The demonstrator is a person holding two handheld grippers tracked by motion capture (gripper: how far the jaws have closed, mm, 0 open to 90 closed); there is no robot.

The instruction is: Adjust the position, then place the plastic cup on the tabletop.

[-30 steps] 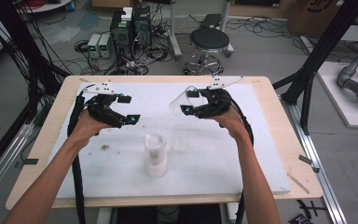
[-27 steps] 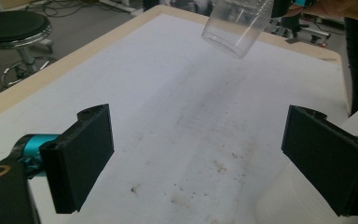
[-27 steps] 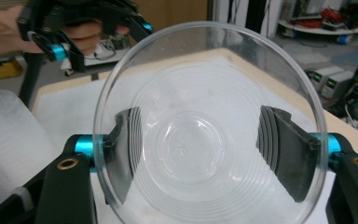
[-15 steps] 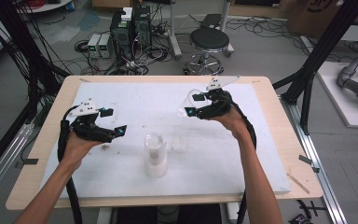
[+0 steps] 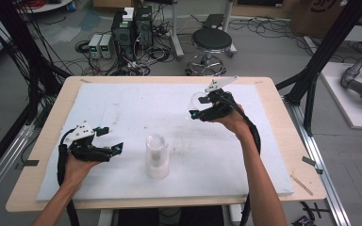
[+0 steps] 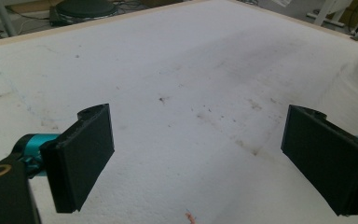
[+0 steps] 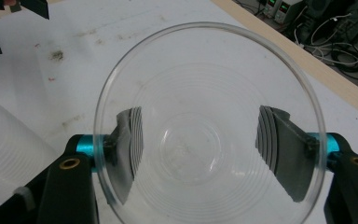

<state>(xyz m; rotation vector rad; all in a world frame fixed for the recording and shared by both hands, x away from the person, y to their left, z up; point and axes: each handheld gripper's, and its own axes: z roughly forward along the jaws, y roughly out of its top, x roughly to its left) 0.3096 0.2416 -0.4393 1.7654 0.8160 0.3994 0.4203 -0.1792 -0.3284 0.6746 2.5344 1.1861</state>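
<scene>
Cup [image 7: 209, 126] pinched in my right gripper [image 5: 206, 109], beyond the cup stack [image 5: 157, 156]; left gripper [image 5: 108, 141] spread, left of it.

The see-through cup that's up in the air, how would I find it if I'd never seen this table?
Start at the white sheet covering the wooden table, then go to its far right part, where the right tool is held up. Clamped in that tool is one clear plastic cup, tipped on its side. Unlike the stack of cups standing upright near the middle, it is a single cup lifted off the sheet.
</scene>
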